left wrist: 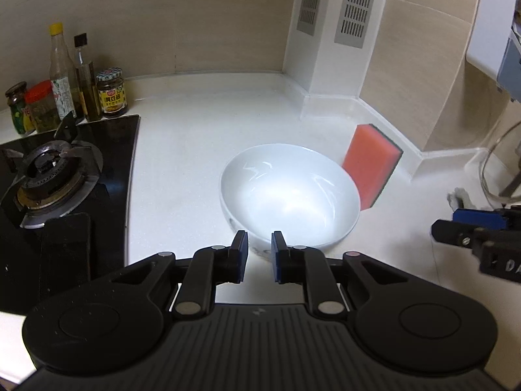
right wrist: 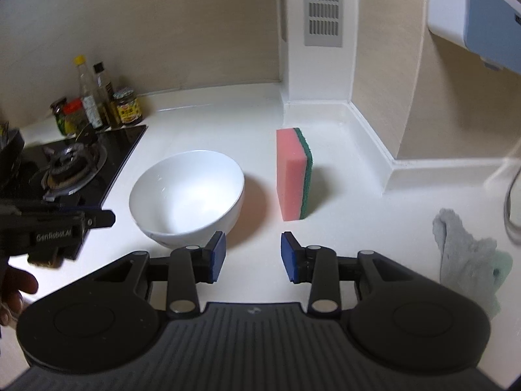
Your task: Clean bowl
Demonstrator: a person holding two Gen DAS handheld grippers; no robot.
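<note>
White bowl (left wrist: 289, 195) sitting upright on the surface (left wrist: 182, 150), sponge (right wrist: 293, 174) standing just right. Left gripper (left wrist: 260, 244) jaws slightly parted, empty, nearing bowl's near rim. Right gripper (right wrist: 253, 251) jaws wide, empty; should be squaring to sponge's faces, left steadying rim.

White countertop (right wrist: 202, 110) runs into a corner w/ beige tiled wall (right wrist: 162, 26). Black glass gas hob (left wrist: 107, 169) at left, one burner (left wrist: 45, 169) w/ metal pan supports. Behind hob, against wall: yellow-capped bottle (left wrist: 62, 71), dark-capped oil bottle (left wrist: 86, 81), jar w/ checkered lid & yellow label (left wrist: 111, 93), red-lidded jar (left wrist: 41, 106), dark-lidded jar (left wrist: 18, 107), all bunched close together. White boxed column in corner w/ grey vent grilles (right wrist: 323, 6). White/blue appliance (right wrist: 478, 13) mounted upper right on wall. Grey-green rag (right wrist: 469, 254) crumpled on counter at right.
</note>
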